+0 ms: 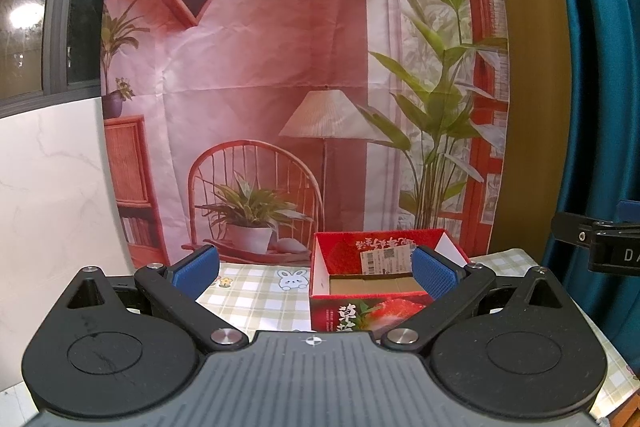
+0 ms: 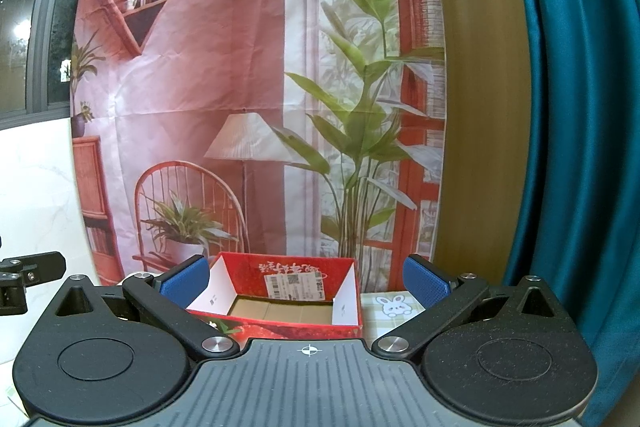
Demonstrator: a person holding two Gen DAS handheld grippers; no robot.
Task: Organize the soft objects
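The left gripper (image 1: 316, 273) is hovering above the near part of the table, its two blue-padded fingers (image 1: 196, 271) standing wide apart with nothing between them, and it is pointing toward the back wall. Ahead of it and a little to the right, a red cardboard box (image 1: 372, 311) printed with strawberries is sitting on the checked tablecloth (image 1: 260, 295), which is showing small rabbit and flower drawings. The box is standing open at the top, and its brown cardboard floor and a white shipping label on the far inner wall are showing; no soft object is showing inside it or on the cloth in either view. The right gripper (image 2: 306, 283) is also hanging above the table with its blue fingers (image 2: 424, 285) spread wide and holding nothing, and the same box (image 2: 280, 325) is lying straight ahead between its fingers in the picture, though farther off and not touching them. At the right edge of the left wrist view part of the right gripper is poking in, and at the left edge of the right wrist view part of the left gripper is doing likewise. Behind the table a printed backdrop (image 1: 280, 67) of a pink room with a chair, lamp and plants is hanging, with a teal curtain (image 2: 568, 107) beside it on the right
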